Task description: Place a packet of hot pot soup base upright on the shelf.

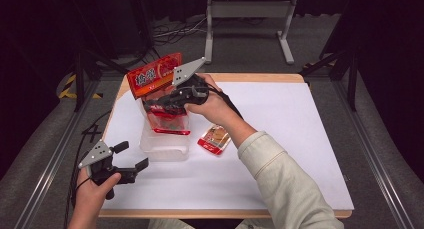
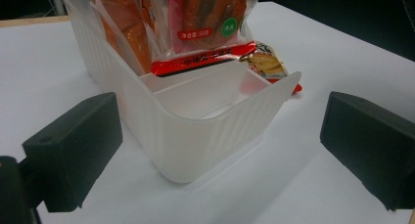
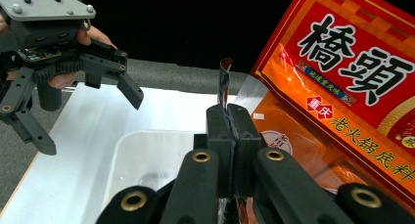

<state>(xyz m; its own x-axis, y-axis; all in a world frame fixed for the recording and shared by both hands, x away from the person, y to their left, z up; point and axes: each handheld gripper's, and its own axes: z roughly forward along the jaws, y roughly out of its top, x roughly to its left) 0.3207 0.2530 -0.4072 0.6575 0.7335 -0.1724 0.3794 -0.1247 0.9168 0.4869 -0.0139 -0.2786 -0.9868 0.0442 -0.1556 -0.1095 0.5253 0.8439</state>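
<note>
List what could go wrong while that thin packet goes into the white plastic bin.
1. The right gripper pinches only the edge of the thin clear-and-red snack packet, so it may slip or twist.
2. The tall red hotpot-base pouch leans out over the translucent white ribbed plastic bin; a nudge might tip it.
3. The open left gripper hovers near the bin without bracing it, so a push may slide it.
</note>
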